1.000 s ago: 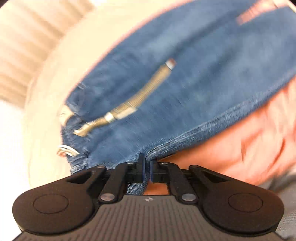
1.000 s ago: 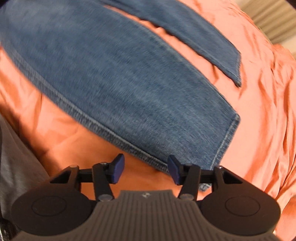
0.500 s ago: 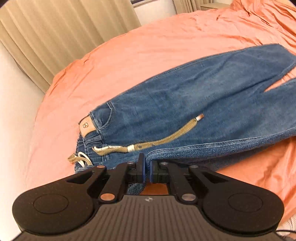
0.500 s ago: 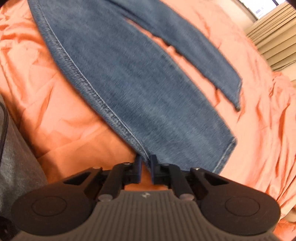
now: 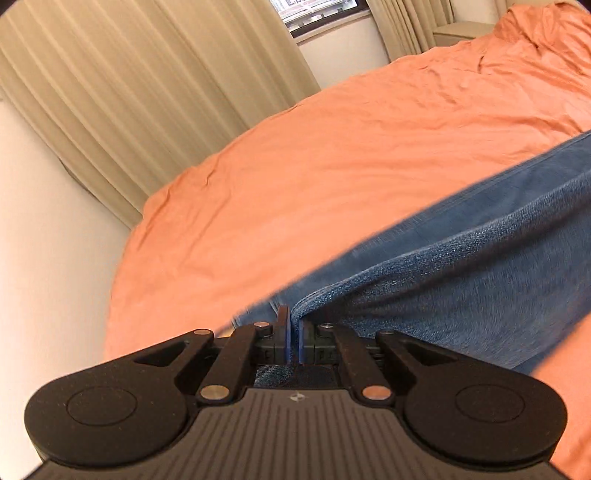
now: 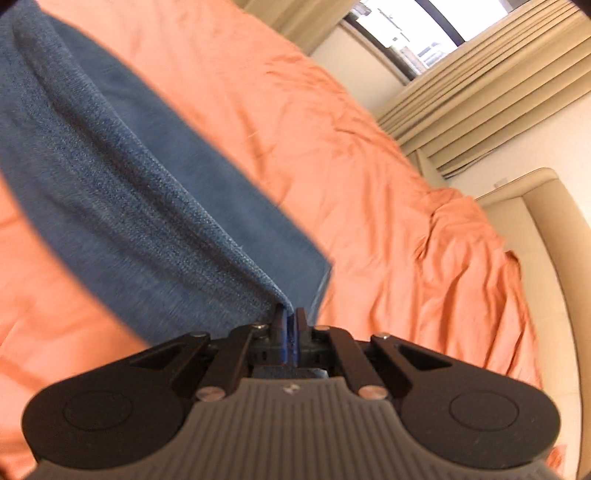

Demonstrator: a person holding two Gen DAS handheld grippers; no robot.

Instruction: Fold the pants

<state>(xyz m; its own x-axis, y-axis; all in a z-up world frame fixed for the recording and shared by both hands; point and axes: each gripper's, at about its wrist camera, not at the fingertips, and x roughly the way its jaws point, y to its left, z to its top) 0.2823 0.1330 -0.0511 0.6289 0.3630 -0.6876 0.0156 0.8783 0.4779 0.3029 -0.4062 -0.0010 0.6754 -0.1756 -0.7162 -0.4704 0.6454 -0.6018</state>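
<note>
- The left gripper [image 5: 293,325] has its jaws closed on a fold of the blue denim pants [image 5: 461,284]; the cloth is pinched between the two pads and a little of it shows behind them, over the gripper's body.
- From that pinch the pants run up and to the right in the left wrist view, as a thick doubled band with a rolled edge along its top, raised off the bed [image 5: 332,166].
- The right gripper [image 6: 290,325] has its jaws closed on the pants [image 6: 122,184] too, with a ridge of denim coming to a point right between the pads.
- Beside that pinch, on the right in the right wrist view, a straight cut edge of the denim drops away, which looks like a leg hem; the picture is too blurred there to be sure.
- From the right gripper the pants stretch up and to the left as a broad band, creased lengthwise, held above the bed [image 6: 369,166].
- The bed is covered by a wrinkled orange sheet, bare on the far side of the pants in both views.
- Beyond the bed, beige curtains [image 5: 129,92] hang to the floor beside a window [image 5: 317,11].
- In the right wrist view a padded cream headboard [image 6: 546,229] stands at the end of the bed, right of the pants.
</note>
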